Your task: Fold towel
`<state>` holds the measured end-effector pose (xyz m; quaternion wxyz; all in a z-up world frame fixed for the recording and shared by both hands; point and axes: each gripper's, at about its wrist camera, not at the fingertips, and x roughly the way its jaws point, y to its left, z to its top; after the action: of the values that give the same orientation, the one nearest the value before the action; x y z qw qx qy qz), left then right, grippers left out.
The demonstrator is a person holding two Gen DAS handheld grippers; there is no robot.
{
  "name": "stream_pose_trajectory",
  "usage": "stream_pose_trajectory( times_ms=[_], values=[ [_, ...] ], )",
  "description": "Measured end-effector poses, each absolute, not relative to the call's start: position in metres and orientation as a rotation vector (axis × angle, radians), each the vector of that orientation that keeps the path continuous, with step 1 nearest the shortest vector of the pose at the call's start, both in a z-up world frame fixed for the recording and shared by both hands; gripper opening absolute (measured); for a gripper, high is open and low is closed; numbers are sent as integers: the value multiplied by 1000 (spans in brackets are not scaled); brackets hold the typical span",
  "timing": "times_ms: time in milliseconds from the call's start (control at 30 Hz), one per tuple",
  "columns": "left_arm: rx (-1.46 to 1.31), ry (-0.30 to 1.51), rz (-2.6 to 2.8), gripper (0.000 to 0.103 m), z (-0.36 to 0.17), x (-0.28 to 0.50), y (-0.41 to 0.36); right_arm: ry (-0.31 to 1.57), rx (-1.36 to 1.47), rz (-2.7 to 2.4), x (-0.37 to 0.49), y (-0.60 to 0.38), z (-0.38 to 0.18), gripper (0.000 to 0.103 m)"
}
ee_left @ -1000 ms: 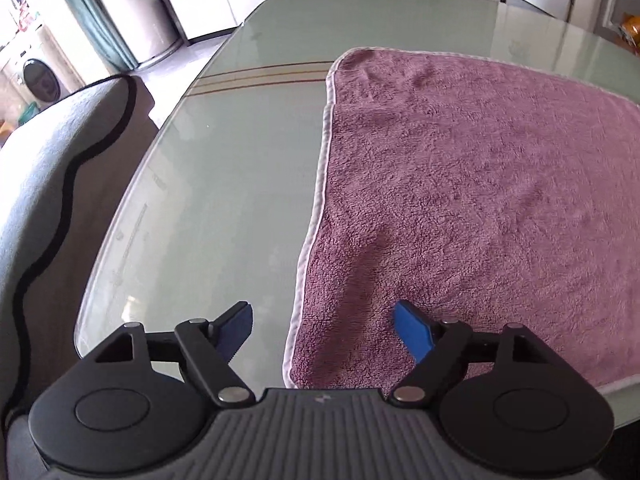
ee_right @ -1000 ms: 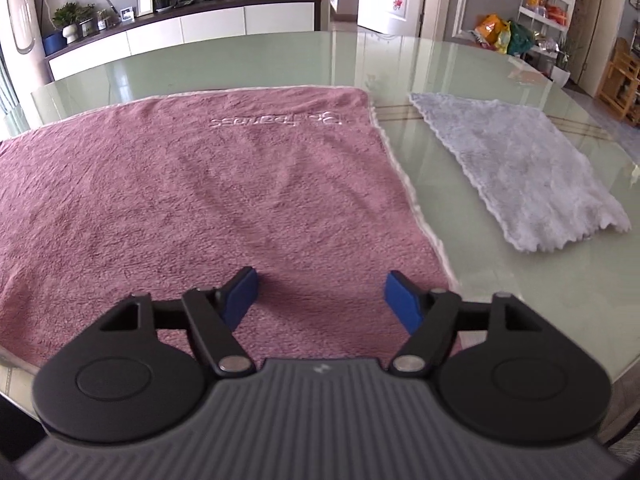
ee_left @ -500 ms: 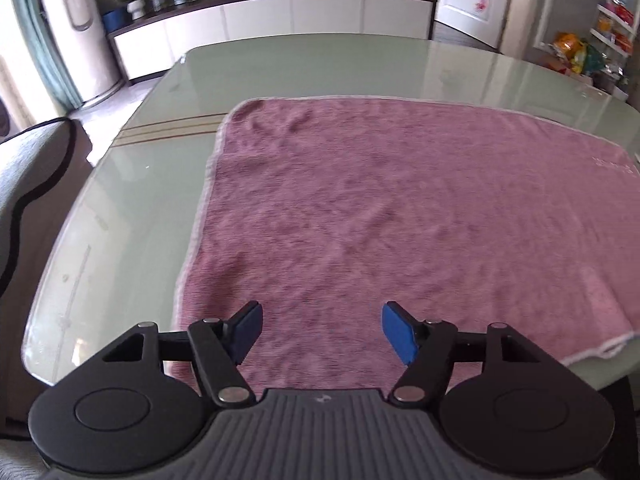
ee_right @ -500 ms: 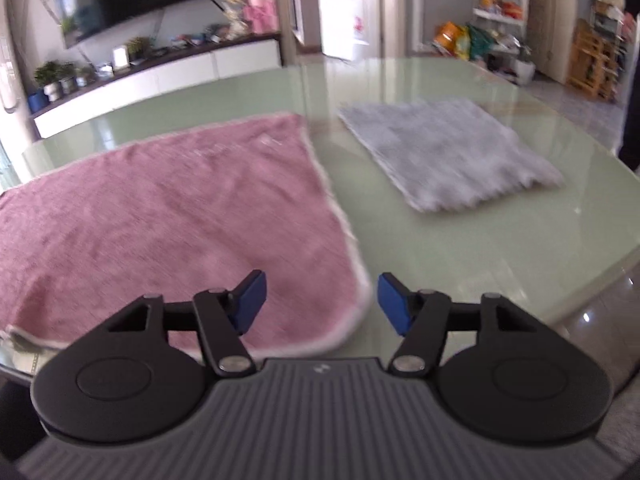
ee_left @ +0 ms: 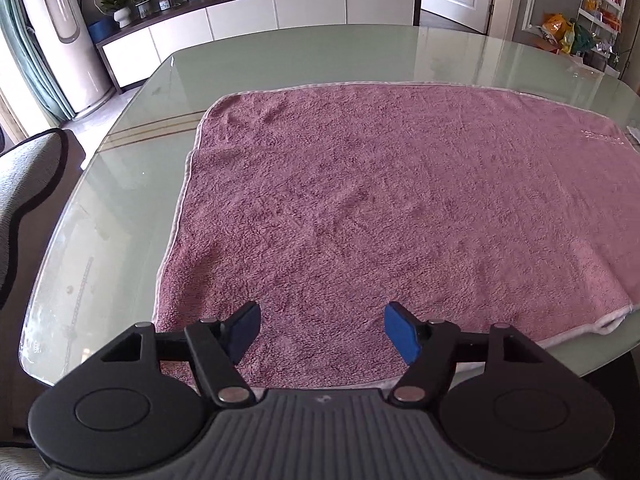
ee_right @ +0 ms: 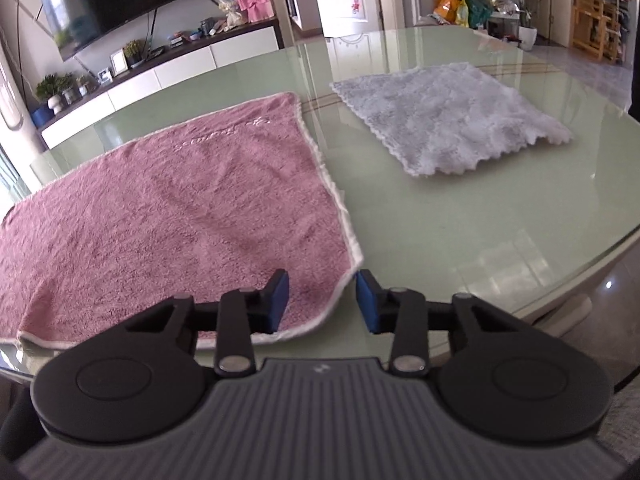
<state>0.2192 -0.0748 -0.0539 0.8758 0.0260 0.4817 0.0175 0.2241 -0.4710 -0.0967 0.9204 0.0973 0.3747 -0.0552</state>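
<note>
Meanwhile, over the pink towel (ee_left: 380, 208) (spread flat), the left gripper (ee_left: 320, 330) gapes, opening; the right gripper's (ee_right: 322, 300) jaws close around its near corner, not yet pinching.

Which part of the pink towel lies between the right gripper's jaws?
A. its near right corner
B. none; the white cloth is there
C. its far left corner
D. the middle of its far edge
A: the white-hemmed near right corner of the pink towel lies between the closing jaws of the right gripper; the white cloth lies apart, farther along the glass table.
</note>
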Motion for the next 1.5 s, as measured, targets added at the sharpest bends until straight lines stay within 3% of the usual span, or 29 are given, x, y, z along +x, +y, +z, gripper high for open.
stream_pose_trajectory(
  times_ms=[233,433,1067,1500],
  values=[
    [53,1017,53,73,-57,220,-68,776,143,-134,228,-466,-97,12],
    [49,1023,61,75,-57,221,-60,784,132,-140,229,-463,-95,4],
    [32,1031,140,79,-59,221,-14,633,87,90,247,-392,-12,4],
    [77,1035,46,79,-57,211,16,639,-3,464,301,-240,2,4]
  ],
)
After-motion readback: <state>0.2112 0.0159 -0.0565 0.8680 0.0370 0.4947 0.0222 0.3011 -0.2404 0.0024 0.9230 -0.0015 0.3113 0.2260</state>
